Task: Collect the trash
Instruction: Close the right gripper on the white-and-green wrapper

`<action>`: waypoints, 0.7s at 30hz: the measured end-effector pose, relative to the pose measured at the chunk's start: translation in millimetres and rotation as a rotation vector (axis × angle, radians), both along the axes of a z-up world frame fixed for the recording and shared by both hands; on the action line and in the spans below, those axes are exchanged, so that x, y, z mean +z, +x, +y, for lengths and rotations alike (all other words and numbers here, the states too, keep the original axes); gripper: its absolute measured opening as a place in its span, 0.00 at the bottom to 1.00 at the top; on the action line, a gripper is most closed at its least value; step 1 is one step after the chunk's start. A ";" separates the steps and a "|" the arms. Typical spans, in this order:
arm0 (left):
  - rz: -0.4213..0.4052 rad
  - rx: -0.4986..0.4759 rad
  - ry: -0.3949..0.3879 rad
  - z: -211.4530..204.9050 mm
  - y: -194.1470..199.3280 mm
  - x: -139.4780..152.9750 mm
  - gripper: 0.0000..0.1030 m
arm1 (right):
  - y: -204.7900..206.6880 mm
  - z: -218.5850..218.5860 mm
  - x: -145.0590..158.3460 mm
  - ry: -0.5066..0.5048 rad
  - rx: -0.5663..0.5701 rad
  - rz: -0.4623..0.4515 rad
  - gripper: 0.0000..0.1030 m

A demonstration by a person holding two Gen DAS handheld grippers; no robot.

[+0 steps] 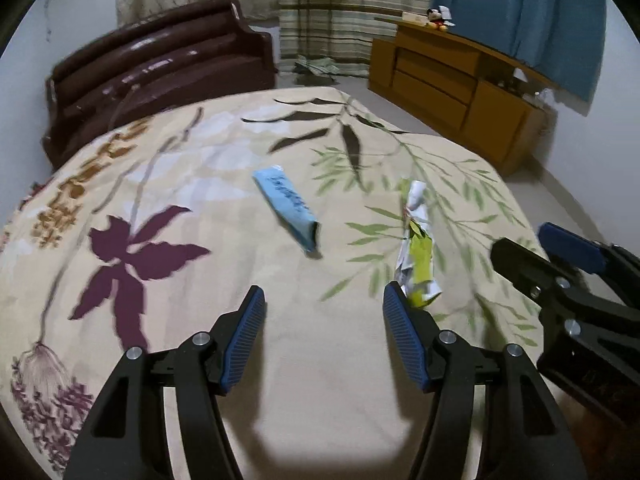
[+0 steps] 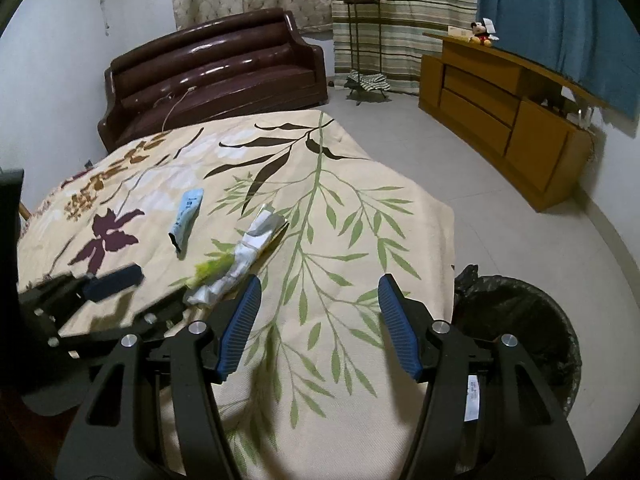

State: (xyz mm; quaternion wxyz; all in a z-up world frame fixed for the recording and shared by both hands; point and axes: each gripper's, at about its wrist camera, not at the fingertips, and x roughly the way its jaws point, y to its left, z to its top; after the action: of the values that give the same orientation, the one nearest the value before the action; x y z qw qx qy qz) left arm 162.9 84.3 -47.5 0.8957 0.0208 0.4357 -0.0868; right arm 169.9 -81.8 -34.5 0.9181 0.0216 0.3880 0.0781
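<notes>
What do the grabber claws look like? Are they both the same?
Yes, they match. The left gripper and right gripper each have two black plastic arms with triangle-shaped cutouts and shiny silver bolts. The fingers wear blue ribbed rubber pads. The right one also carries a small white sticker.

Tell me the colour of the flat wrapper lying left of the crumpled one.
Light blue wrapper, clearest in the left wrist view.
</notes>
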 end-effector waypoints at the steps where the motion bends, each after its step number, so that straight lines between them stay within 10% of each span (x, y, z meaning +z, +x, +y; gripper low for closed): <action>1: -0.003 0.008 0.000 1.2 -0.7 0.6 0.59 | 0.4 -1.2 1.1 -0.001 -0.003 0.000 0.58; 21: -0.042 0.200 0.035 72.8 6.5 11.6 0.59 | 32.1 46.6 -3.3 -0.054 0.035 0.026 0.58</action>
State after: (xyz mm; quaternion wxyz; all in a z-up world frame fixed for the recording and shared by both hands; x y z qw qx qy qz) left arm 169.4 157.1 -35.9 0.9083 -0.0053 0.4181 0.0110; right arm 202.0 -35.2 -37.8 0.9117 -0.0088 0.4022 0.0833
